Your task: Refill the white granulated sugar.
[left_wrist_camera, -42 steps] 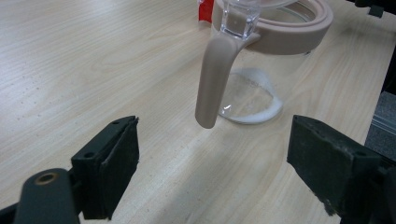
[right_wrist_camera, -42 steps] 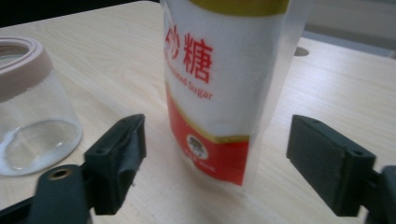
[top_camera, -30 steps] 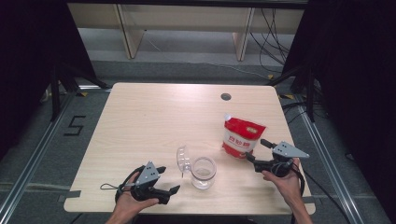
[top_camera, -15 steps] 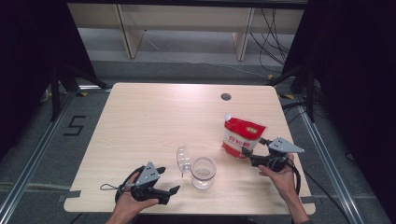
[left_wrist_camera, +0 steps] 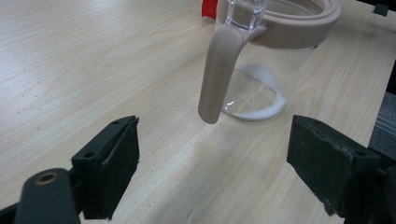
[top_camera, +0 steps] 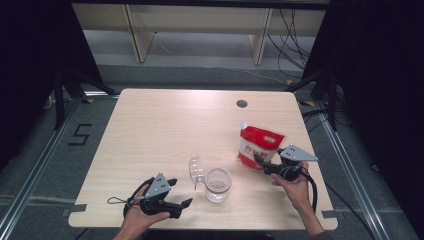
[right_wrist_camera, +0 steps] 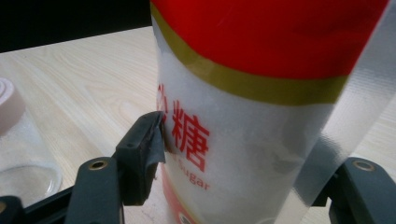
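A red and white sugar bag (top_camera: pixel 260 144) stands upright right of the table's middle. My right gripper (top_camera: pixel 261 163) is open, and its jaws straddle the lower part of the bag (right_wrist_camera: pixel 247 116). The left pad (right_wrist_camera: pixel 152 140) touches the bag's side, while the bag partly hides the right jaw. A clear glass jar (top_camera: pixel 218 184) stands near the front edge with its hinged lid (top_camera: pixel 196 170) swung open. My left gripper (top_camera: pixel 181 192) rests open just left of the jar. From that gripper (left_wrist_camera: pixel 212 154), I see the jar (left_wrist_camera: pixel 275 70) a short way ahead, with a beige clasp (left_wrist_camera: pixel 217 70) hanging down and a little white sugar (left_wrist_camera: pixel 254 93) at the bottom.
A wooden table (top_camera: pixel 165 130) carries the objects, with a round cable hole (top_camera: pixel 242 104) near its far edge. Black stands and cables flank the table on both sides. Shelving stands on the floor beyond the far edge.
My right gripper has moved left toward the sugar bag, so its jaws now sit on either side of it. My left gripper and the jar have stayed put.
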### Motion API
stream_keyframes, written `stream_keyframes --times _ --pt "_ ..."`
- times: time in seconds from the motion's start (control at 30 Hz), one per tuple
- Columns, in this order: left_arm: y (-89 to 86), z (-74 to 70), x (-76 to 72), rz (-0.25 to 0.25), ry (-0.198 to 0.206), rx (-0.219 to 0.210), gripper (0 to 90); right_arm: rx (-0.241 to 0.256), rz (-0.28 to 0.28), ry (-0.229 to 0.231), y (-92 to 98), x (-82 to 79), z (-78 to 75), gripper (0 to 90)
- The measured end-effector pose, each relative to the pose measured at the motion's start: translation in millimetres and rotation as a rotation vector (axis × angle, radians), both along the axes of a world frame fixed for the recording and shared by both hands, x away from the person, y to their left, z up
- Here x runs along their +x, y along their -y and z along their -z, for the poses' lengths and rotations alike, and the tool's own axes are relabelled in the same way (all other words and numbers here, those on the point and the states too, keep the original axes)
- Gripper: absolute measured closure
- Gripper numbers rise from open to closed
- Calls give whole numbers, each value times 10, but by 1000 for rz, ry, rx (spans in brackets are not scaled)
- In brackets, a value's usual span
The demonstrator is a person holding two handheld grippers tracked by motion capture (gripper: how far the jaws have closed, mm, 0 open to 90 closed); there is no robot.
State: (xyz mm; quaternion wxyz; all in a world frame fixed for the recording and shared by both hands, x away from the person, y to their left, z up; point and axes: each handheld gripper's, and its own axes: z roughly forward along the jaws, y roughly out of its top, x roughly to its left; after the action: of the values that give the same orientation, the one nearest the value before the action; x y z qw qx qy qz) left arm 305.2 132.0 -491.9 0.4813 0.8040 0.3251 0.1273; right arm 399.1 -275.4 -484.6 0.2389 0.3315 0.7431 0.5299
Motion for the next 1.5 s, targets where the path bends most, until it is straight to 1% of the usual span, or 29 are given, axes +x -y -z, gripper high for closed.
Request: stream_keyframes --times 0.07,0.1,0.13,0.17,0.27,0.33,0.37,0.4,0.5,0.57,0.67,0.7,0.73,0.77,0.8,0.87,0.9,0.93,1.03,1.07,1.1,1.13,1.17,1.2,1.23,1.27,1.4,1.43,1.5 --pt "-3 -2 -1 -2 0 3 167 26 31 -5 -33 -25 3 372" --pt "1 1 0 0 -1 -3 168 13 21 -10 -32 -26 -3 375" --pt "1 2 0 0 -1 -2 169 -1 37 -10 -39 -40 -6 380" --pt "-7 0 3 3 -1 9 169 3 40 -10 -51 -40 -14 384" --pt "0 2 0 0 -3 -4 169 26 80 -38 -91 -93 -21 403" --pt "2 7 1 0 -2 -13 169 28 87 -26 -98 -99 -21 410" --pt "2 7 1 0 -2 -11 170 28 97 -40 -104 -120 -26 413" --pt "2 2 -2 1 -6 -5 169 13 92 -27 -92 -110 -30 414" --pt "-4 7 4 7 0 -11 170 38 114 -36 -124 -143 -30 421" --pt "-5 8 5 4 0 -13 170 36 121 -34 -137 -150 -36 425" --pt "-5 8 5 7 0 -12 170 33 164 -54 -168 -191 -52 427" --pt "-3 8 5 7 -1 -14 169 43 176 -71 -185 -213 -59 428" --pt "-2 8 3 8 -1 -12 170 46 183 -70 -193 -218 -57 429" --pt "-4 1 -2 4 -3 0 170 59 213 -82 -225 -248 -59 429" --pt "-4 2 -1 4 -3 -1 170 46 199 -72 -220 -238 -61 429" --pt "4 9 0 1 -1 -14 170 43 221 -63 -240 -246 -59 430" --pt "2 5 -2 1 -5 -7 170 48 220 -63 -265 -250 -60 430" --pt "-4 4 3 6 -3 5 170 25 241 -67 -263 -264 -74 431" --pt "3 7 1 8 -6 -6 170 45 279 -68 -339 -288 -65 433" --pt "-4 3 2 7 -1 6 170 46 276 -62 -341 -283 -63 433" --pt "-18 -2 9 12 1 33 170 30 294 -70 -349 -291 -69 433" --pt "-17 -1 8 12 1 31 170 55 306 -76 -377 -307 -65 433" --pt "-15 -1 6 12 1 29 170 45 295 -56 -361 -297 -60 434" --pt "4 7 -5 8 -3 -6 170 42 298 -62 -360 -305 -62 434" --pt "5 9 -2 13 -3 -10 170 52 298 -63 -367 -311 -56 435" --pt "5 8 -3 14 -2 -10 170 57 304 -85 -379 -333 -61 435" --pt "2 6 -5 8 -3 -7 170 15 253 -28 -317 -294 -37 410" --pt "1 5 -5 9 -2 -6 170 -23 222 9 -300 -280 -30 396" --pt "3 6 -4 14 -5 -3 170 -46 206 12 -287 -281 -23 363"
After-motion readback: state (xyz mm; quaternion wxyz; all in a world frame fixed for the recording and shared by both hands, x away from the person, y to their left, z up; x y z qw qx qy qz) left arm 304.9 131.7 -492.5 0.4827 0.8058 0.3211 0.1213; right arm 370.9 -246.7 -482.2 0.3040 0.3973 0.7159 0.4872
